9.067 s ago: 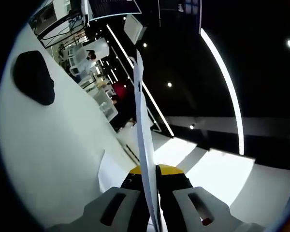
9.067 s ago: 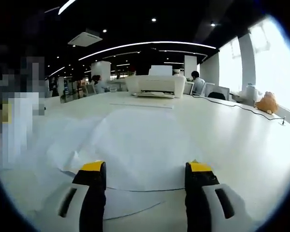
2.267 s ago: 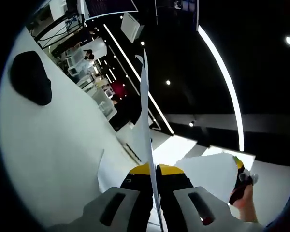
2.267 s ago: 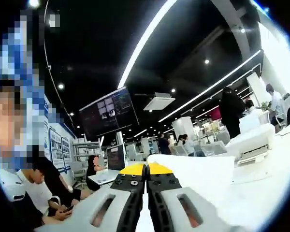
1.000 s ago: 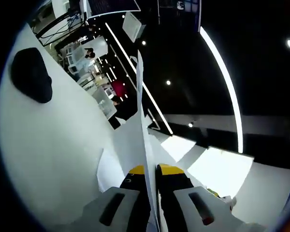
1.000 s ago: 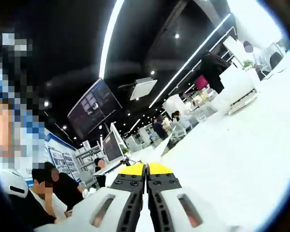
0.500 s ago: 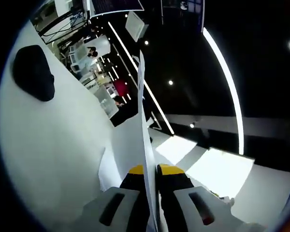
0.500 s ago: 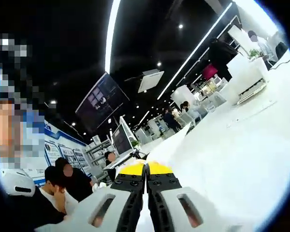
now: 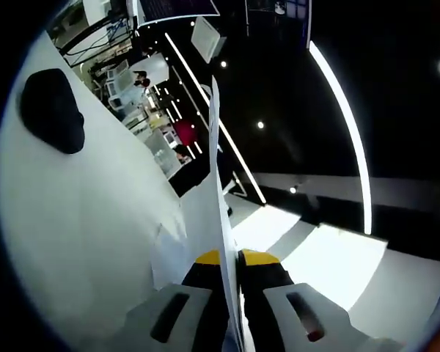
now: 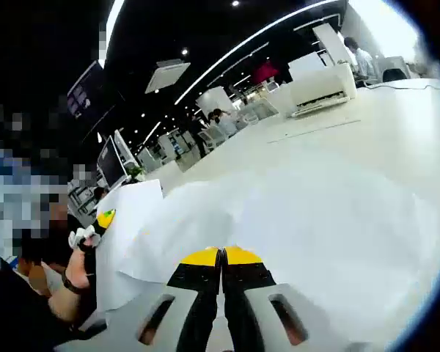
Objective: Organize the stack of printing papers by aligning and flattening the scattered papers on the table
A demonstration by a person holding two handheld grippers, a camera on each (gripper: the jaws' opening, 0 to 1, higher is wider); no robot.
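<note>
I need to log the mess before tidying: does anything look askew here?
Yes. White paper sheets lie fanned out unevenly on the white table, edges unaligned. The left gripper pinches one white sheet upright, edge-on.

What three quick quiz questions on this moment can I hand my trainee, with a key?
1. True or false: the left gripper is shut on a sheet seen edge-on.
2. What white machine stands at the far end of the table in the right gripper view?
A. printer
B. kettle
C. fan
3. Fill in: the dark object in the left gripper view lies on the ____.

Key
1. True; the sheet rises between its closed yellow tips.
2. A, the printer.
3. table. The right gripper is closed too, over loose papers; whether it pinches one cannot be told.
</note>
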